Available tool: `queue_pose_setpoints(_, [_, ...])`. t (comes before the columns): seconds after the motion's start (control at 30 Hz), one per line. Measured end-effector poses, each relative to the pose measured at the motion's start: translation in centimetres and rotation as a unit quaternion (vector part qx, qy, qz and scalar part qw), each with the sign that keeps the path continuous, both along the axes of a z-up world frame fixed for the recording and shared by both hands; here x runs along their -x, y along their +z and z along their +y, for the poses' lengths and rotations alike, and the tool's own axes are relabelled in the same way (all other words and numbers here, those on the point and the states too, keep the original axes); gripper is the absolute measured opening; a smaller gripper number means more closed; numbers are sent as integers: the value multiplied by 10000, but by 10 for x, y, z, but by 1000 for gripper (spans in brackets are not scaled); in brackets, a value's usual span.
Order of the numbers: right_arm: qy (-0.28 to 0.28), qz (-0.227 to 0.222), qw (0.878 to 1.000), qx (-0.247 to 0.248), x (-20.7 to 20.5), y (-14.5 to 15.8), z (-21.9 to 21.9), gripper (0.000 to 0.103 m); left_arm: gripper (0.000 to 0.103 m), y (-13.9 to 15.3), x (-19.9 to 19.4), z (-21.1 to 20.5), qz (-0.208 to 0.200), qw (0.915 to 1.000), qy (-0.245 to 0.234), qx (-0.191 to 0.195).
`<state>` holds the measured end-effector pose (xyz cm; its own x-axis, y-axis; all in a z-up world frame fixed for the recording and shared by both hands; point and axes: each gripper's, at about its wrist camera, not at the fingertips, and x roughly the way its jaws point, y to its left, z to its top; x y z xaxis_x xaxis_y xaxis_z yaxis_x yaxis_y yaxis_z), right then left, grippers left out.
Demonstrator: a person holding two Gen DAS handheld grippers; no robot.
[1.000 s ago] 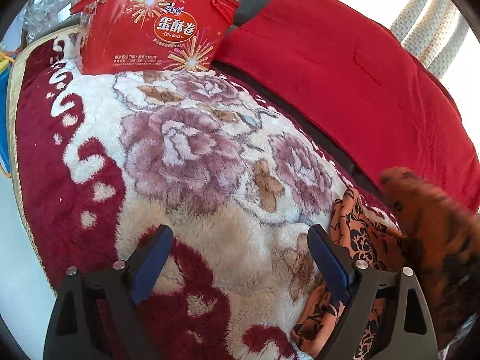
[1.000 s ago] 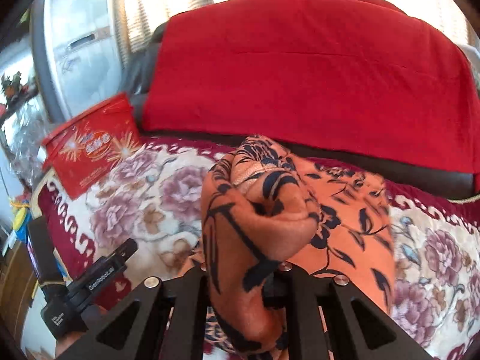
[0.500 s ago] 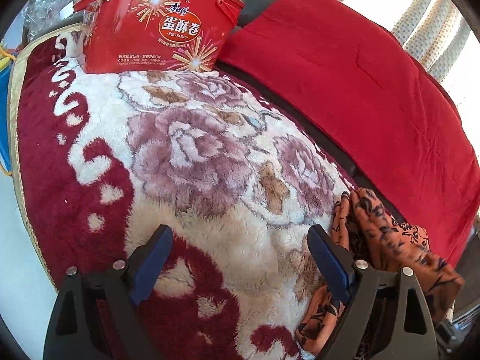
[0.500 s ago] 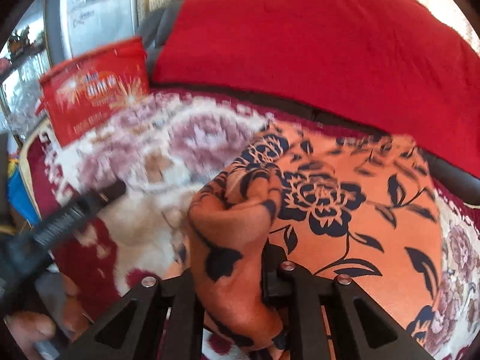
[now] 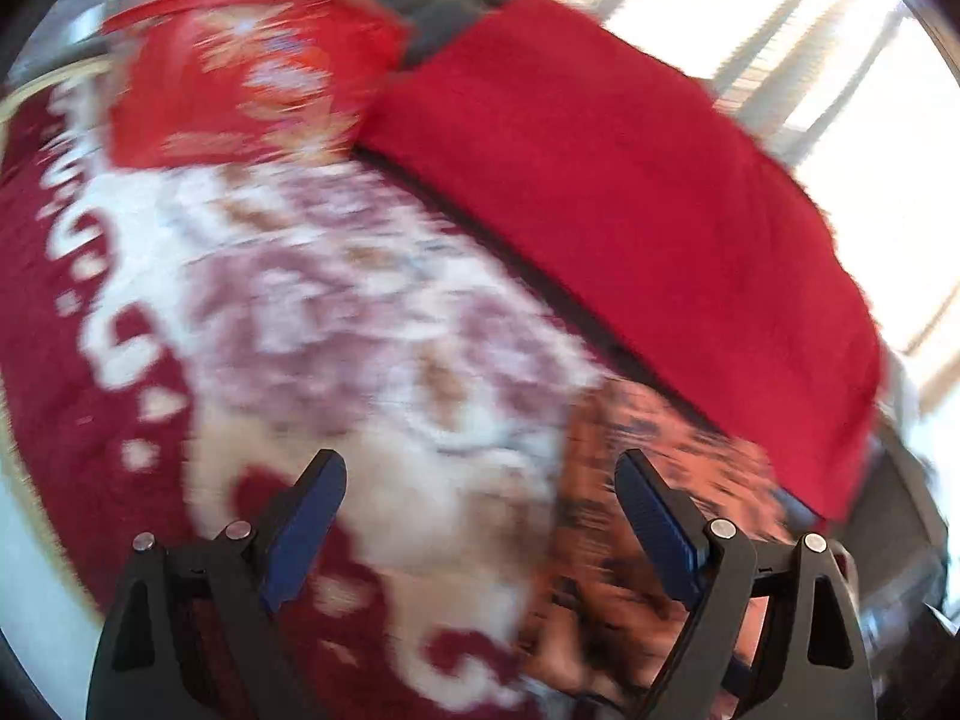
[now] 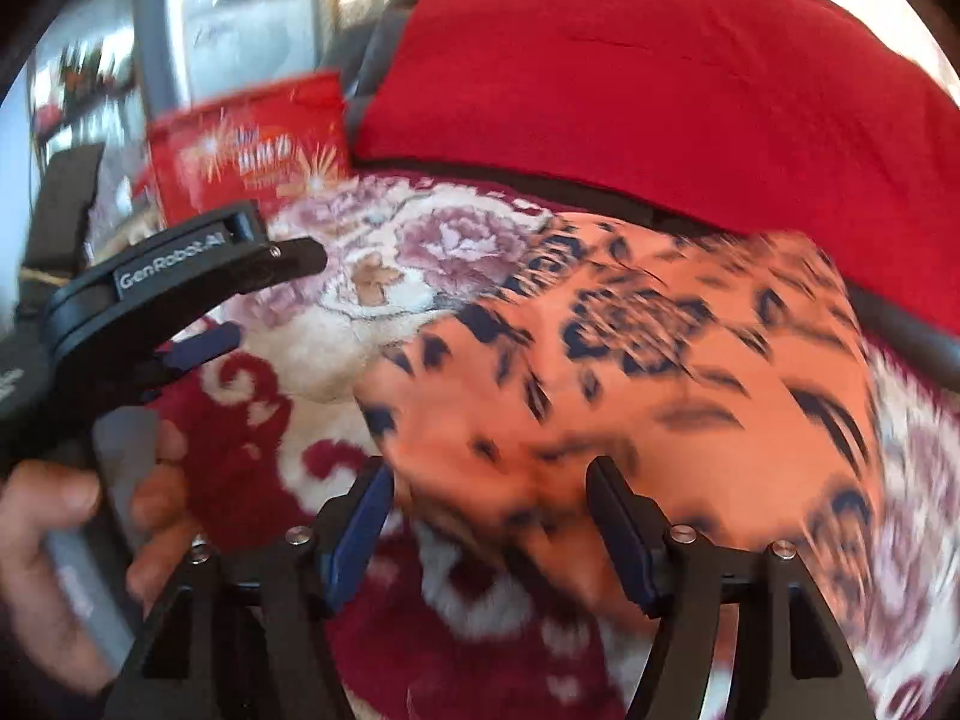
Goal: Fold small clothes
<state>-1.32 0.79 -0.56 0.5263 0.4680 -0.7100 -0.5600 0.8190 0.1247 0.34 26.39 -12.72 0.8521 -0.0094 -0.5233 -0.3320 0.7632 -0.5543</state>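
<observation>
An orange garment [image 6: 660,360] with dark flower print lies spread on the plush floral blanket [image 6: 372,276], blurred by motion. My right gripper [image 6: 491,474] hangs low over its near edge. Its jaws are opening, with a loose fold of the cloth between them that the pads do not press. In the left wrist view my left gripper [image 5: 477,462] stands wide open over the blanket [image 5: 360,330] with nothing between its fingers. Its right finger reaches over the left edge of the garment [image 5: 606,540]. A hand [image 6: 54,516] holds the left gripper at the left of the right wrist view.
A red gift box [image 5: 240,60] stands at the blanket's far left corner and also shows as a red box [image 6: 252,150] in the right wrist view. A red cushion cover [image 6: 660,90] drapes the sofa back behind the blanket. Curtains and bright light lie beyond.
The right gripper has come down with the bunched garment and parted its jaws, letting the cloth go; the garment now lies spread on the blanket. The left gripper has tilted a little.
</observation>
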Motion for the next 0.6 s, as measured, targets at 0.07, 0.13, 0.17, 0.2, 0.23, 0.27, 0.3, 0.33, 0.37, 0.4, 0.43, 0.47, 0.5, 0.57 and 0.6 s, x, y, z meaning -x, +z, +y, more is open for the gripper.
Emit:
queue_pose_setpoints(0.07, [-233,125,9991,-318,6,3,-27,70,91,5,-2,-24,-100,9974,-684,-211])
queue_pose_setpoints(0.13, [-434,246,9970,-593,11,5,-53,70,87,0,-9,-51,165,9907,-1259,-482])
queue_pose_setpoints(0.17, [-518,292,9958,-691,13,7,-64,70,82,-7,-14,-59,433,9879,-1373,-571])
queue_pose_setpoints(0.2, [-604,336,9946,-771,14,8,-75,70,62,-19,-20,-62,855,9850,-1388,-572])
queue_pose_setpoints(0.23, [-662,364,9935,-850,14,10,-84,70,54,-41,-28,-54,1332,9812,-1393,-89])
queue_pose_setpoints(0.27, [-721,416,9918,-974,13,11,-94,70,51,-51,-29,-47,1439,9794,-1380,311])
queue_pose_setpoints(0.3, [-767,473,9902,-1070,12,11,-101,70,51,-57,-28,-37,1383,9791,-1303,729])
queue_pose_setpoints(0.33, [-845,569,9874,-1209,11,11,-110,70,51,-54,-27,-32,1341,9782,-1322,879])
queue_pose_setpoints(0.37, [-908,646,9848,-1330,9,11,-118,70,51,-51,-25,-32,1322,9787,-1318,849])
queue_pose_setpoints(0.4, [-989,721,9820,-1442,6,11,-127,70,51,-46,-22,-35,1288,9812,-1246,712])
queue_pose_setpoints(0.43, [-1047,804,9794,-1525,4,10,-135,70,51,-43,-21,-37,1273,9826,-1222,587])
queue_pose_setpoints(0.47, [-1102,906,9764,-1620,0,10,-142,70,51,-37,-19,-40,1246,9842,-1185,412])
queue_pose_setpoints(0.5, [-1166,986,9735,-1703,-4,8,-148,70,51,-26,-15,-45,1129,9877,-1076,107])
queue_pose_setpoints(0.57, [-1243,1149,9674,-1884,-13,7,-159,74,53,-8,-7,-51,810,9919,-923,-311])
queue_pose_setpoints(0.6, [-1284,1235,9640,-1977,-21,6,-165,74,57,1,-3,-53,611,9934,-811,-542])
